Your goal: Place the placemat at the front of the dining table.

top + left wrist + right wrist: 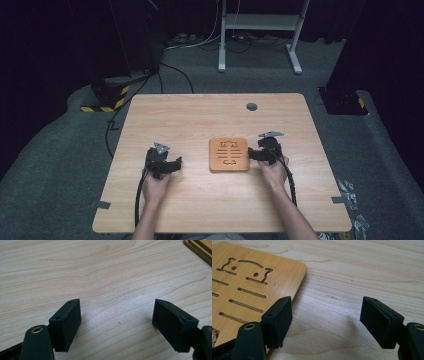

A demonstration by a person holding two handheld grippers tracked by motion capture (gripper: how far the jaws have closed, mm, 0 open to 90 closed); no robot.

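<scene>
The wooden board is lying flat on the table; my right tongs and left tongs are both gaping, empty; I am risking pushing it away.

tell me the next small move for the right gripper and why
Probably slide the right gripper a little toward the wooden board so the board's edge sits between its jaws. They stand open at that edge, one over the board, the other over bare table. The left gripper, also open, is apart from it.
</scene>
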